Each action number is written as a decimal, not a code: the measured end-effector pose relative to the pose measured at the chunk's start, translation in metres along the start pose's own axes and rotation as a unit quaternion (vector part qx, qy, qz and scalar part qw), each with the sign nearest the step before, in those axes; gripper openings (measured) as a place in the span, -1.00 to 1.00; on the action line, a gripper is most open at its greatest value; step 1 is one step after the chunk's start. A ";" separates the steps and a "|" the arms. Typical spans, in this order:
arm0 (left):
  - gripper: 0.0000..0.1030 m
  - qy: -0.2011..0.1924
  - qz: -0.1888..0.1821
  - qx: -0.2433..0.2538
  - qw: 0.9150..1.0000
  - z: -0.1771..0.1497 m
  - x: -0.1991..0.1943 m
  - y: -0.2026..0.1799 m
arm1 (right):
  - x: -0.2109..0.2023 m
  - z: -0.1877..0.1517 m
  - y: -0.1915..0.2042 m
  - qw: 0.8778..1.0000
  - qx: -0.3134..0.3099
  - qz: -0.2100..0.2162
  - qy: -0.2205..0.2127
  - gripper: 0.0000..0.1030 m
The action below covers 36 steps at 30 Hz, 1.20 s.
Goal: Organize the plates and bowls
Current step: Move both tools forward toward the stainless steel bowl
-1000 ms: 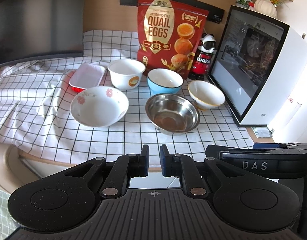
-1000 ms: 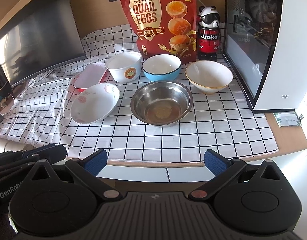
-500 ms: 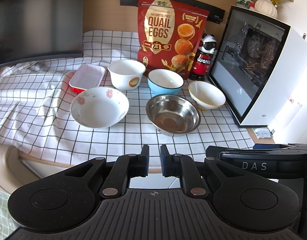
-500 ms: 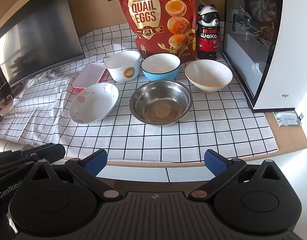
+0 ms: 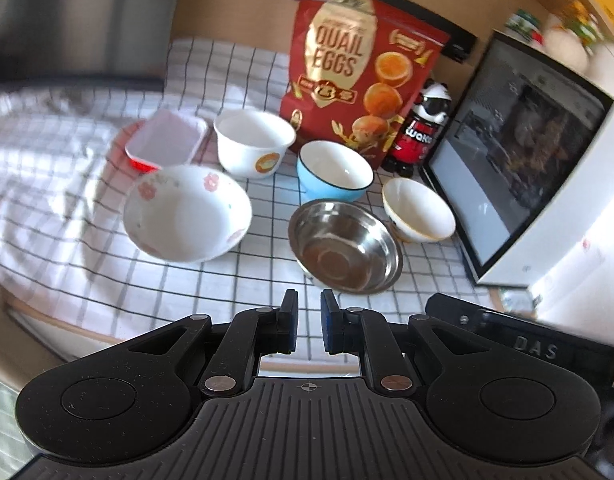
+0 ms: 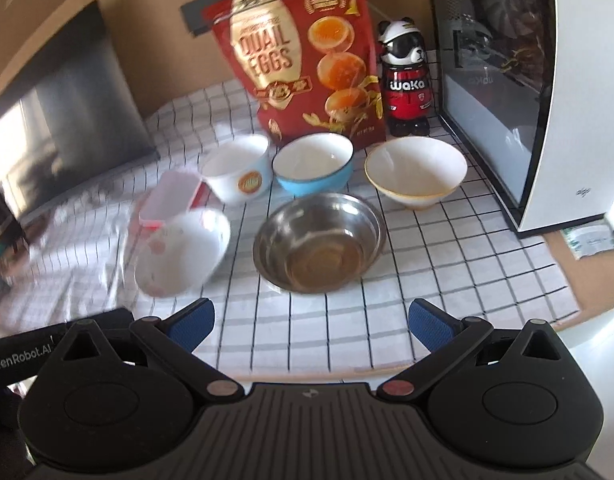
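Several bowls stand on a checked cloth (image 5: pixel 235 280): a steel bowl (image 5: pixel 344 246) (image 6: pixel 318 242), a flowered white bowl (image 5: pixel 187 213) (image 6: pixel 181 253), a blue bowl (image 5: pixel 334 172) (image 6: pixel 313 164), a white bowl with an orange emblem (image 5: pixel 253 142) (image 6: pixel 237 168), a gold-rimmed white bowl (image 5: pixel 418 210) (image 6: pixel 415 171). A red and white rectangular dish (image 5: pixel 165 144) (image 6: pixel 169 198) lies at the left. My left gripper (image 5: pixel 308 322) is nearly shut and empty, near the steel bowl's front. My right gripper (image 6: pixel 311 326) is wide open and empty, in front of the steel bowl.
A red quail-egg bag (image 5: pixel 357 74) and a panda bottle (image 5: pixel 425 128) stand behind the bowls. A white glass-sided case (image 5: pixel 539 168) (image 6: pixel 547 92) stands at the right. A dark monitor (image 6: pixel 67 120) stands at the left. The table's front edge (image 6: pixel 387 372) lies just under my grippers.
Both grippers have moved forward over the table's edge toward the bowls, the right one also swinging to the right. The jaws have kept their openings.
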<state>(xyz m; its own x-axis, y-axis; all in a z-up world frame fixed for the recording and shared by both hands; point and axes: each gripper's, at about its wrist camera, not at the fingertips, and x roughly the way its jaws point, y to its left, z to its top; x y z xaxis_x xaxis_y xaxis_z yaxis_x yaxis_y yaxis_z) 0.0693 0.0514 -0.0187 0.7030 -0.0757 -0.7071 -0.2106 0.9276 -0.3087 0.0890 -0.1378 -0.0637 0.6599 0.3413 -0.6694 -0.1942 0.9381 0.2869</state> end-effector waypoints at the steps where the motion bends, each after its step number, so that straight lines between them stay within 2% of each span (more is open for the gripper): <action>1: -0.74 0.007 -0.018 -0.015 1.000 0.007 0.010 0.008 | 0.006 0.002 -0.003 1.000 0.013 0.001 -0.005 1.00; 3: -0.74 0.024 -0.065 -0.041 0.997 0.021 0.031 0.026 | 0.020 0.009 -0.008 0.999 0.039 0.004 -0.016 1.00; 5: -0.74 0.041 -0.091 -0.051 0.994 0.035 0.053 0.041 | 0.034 0.014 -0.010 0.998 0.057 0.007 -0.034 1.00; 8: -0.74 0.060 -0.088 -0.022 0.994 0.056 0.085 0.051 | 0.053 0.023 -0.004 0.997 0.049 -0.009 -0.064 1.00; 11: -0.73 0.060 -0.107 0.046 0.991 0.073 0.112 0.052 | 0.071 0.035 0.009 0.997 0.015 -0.062 -0.043 1.00; 14: -0.73 0.085 -0.116 0.064 0.987 0.089 0.141 0.055 | 0.075 0.041 0.013 0.994 -0.001 -0.098 -0.041 1.00; 18: -0.73 0.103 -0.097 0.091 0.986 0.101 0.178 0.054 | 0.076 0.040 0.009 0.993 -0.023 -0.107 -0.044 1.00; 21: -0.71 0.141 -0.128 0.077 0.979 0.104 0.207 0.052 | 0.096 0.042 -0.003 0.994 -0.038 -0.106 -0.016 1.00; 22: -0.63 0.145 -0.129 0.081 0.978 0.104 0.215 0.049 | 0.104 0.042 -0.008 0.994 -0.053 -0.096 -0.011 1.00; 24: -0.61 0.138 -0.079 0.097 0.983 0.102 0.228 0.040 | 0.122 0.042 -0.024 0.995 -0.055 -0.081 -0.011 0.98; 25: -0.60 0.141 -0.068 0.095 0.983 0.101 0.232 0.039 | 0.133 0.044 -0.032 0.996 -0.044 -0.078 -0.001 0.86; 26: -0.60 0.151 -0.075 0.089 0.982 0.099 0.238 0.037 | 0.144 0.046 -0.039 0.997 -0.038 -0.066 0.013 0.76; 28: -0.60 0.165 -0.078 0.088 0.979 0.098 0.246 0.036 | 0.160 0.050 -0.051 0.998 -0.036 -0.047 0.018 0.76; 31: -0.54 0.169 -0.040 0.071 0.982 0.097 0.257 0.037 | 0.187 0.059 -0.071 0.999 -0.006 -0.021 0.034 0.67; 36: -0.51 0.185 -0.029 0.047 0.981 0.090 0.267 0.036 | 0.220 0.065 -0.083 0.998 0.006 0.003 0.066 0.31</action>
<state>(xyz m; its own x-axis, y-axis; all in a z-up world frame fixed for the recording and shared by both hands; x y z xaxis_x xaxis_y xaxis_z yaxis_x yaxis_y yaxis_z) 0.3106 0.0971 -0.1614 0.4128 -0.2406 -0.8785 -0.1013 0.9464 -0.3068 0.2980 -0.1441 -0.1901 0.5570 0.3519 -0.7522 -0.1876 0.9357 0.2989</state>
